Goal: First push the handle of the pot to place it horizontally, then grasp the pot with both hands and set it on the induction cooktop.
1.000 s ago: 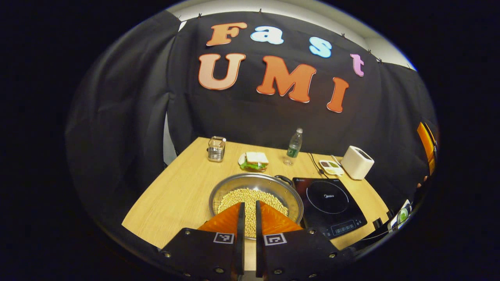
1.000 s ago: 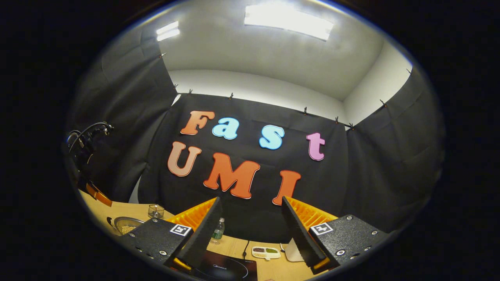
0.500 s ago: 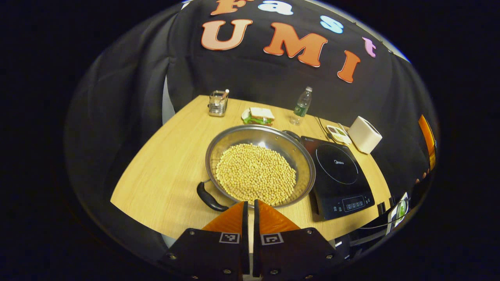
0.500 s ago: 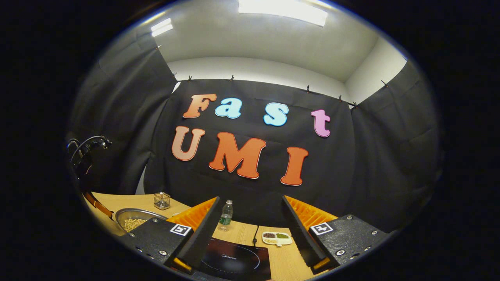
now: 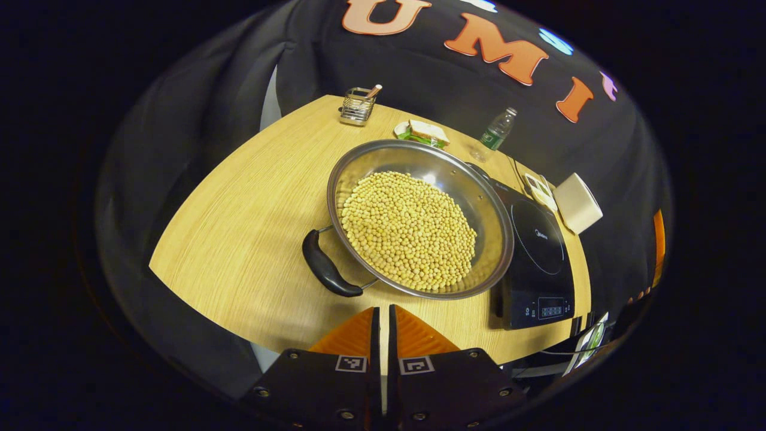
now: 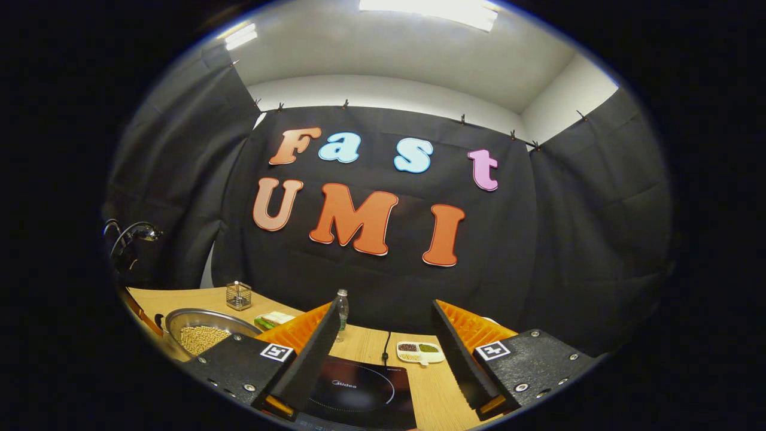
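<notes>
Nothing looks done yet: the pot (image 5: 419, 218) of beans sits on the tabletop (image 5: 239, 239) ahead of the left gripper (image 5: 380, 326), whose fingers are pressed together. Its black handle (image 5: 326, 270) lies just ahead, angled and untouched. The right gripper (image 6: 386, 350) hangs spread above the induction cooktop (image 6: 359, 392), so pushing, grasping and placing all remain.

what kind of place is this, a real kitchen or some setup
Probably a staged recording booth, not a real kitchen: black cloth walls clipped up around one wooden table, with a pot of beans beside an induction cooktop.
</notes>
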`<action>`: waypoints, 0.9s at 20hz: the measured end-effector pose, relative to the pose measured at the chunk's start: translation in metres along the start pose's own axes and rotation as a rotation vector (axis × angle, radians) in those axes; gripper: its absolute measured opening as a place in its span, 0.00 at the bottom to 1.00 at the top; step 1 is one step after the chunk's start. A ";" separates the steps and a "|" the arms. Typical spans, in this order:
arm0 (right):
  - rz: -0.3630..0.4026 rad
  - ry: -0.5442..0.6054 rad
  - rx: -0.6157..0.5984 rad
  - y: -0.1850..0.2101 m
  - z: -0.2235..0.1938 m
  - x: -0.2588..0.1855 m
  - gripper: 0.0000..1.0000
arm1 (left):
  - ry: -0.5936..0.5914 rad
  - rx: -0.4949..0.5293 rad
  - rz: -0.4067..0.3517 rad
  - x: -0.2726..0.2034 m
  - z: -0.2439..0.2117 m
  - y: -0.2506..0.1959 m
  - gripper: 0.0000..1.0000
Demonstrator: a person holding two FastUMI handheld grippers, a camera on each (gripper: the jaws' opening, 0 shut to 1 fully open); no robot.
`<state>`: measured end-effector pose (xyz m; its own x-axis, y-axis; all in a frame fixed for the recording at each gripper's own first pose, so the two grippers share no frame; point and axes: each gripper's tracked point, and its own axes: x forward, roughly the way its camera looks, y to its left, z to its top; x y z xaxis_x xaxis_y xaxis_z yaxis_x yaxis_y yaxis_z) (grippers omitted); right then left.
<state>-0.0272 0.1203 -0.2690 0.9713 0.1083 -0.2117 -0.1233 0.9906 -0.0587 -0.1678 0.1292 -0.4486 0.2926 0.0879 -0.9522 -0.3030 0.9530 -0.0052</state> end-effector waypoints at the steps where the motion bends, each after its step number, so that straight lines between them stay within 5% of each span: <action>1: 0.004 0.003 0.004 0.002 -0.003 -0.001 0.95 | 0.012 -0.018 -0.001 0.005 -0.001 0.001 0.05; 18: 0.030 0.098 0.037 0.015 -0.044 0.012 0.95 | 0.040 -0.123 0.066 0.028 0.022 0.048 0.04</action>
<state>-0.0259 0.1328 -0.3155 0.9426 0.1313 -0.3069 -0.1428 0.9896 -0.0151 -0.1538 0.1840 -0.4691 0.2325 0.1348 -0.9632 -0.4299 0.9026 0.0225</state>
